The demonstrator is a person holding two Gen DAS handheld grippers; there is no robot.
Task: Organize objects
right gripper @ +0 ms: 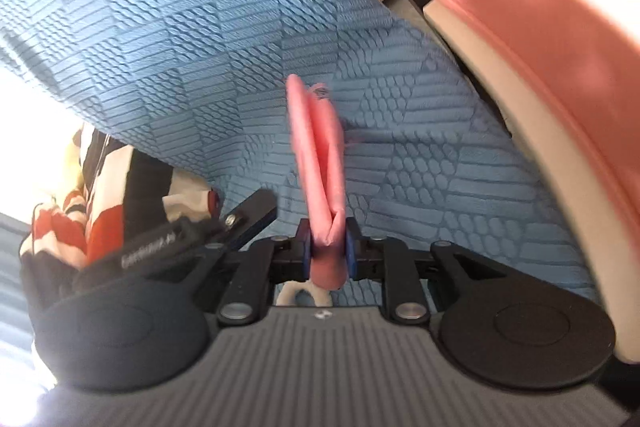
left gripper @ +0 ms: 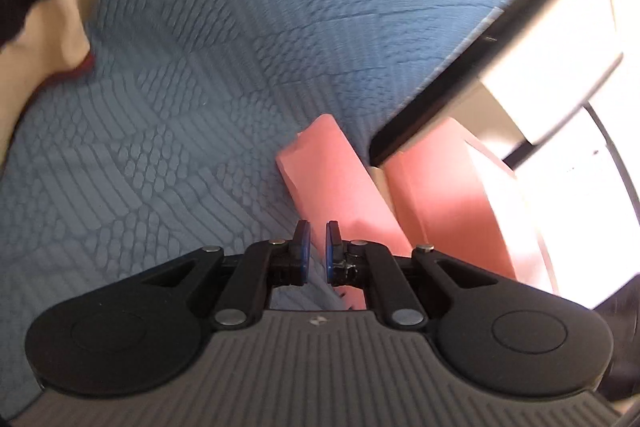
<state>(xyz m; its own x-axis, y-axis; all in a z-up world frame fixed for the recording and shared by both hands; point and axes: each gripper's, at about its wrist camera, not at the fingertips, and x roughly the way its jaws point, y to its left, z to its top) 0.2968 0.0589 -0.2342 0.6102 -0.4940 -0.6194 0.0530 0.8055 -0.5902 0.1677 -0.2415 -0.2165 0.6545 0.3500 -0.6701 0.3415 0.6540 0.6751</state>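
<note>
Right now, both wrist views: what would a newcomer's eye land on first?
Most striking is the folded pink cloth pinched in the right hand-held gripper, sticking up mid-frame over the blue textured mat. In the left wrist view, the left hand-held gripper is shut on nothing, with a pink slab just beyond its fingertips, lying on the mat. A red, white and black garment sits at the mat's left edge.
</note>
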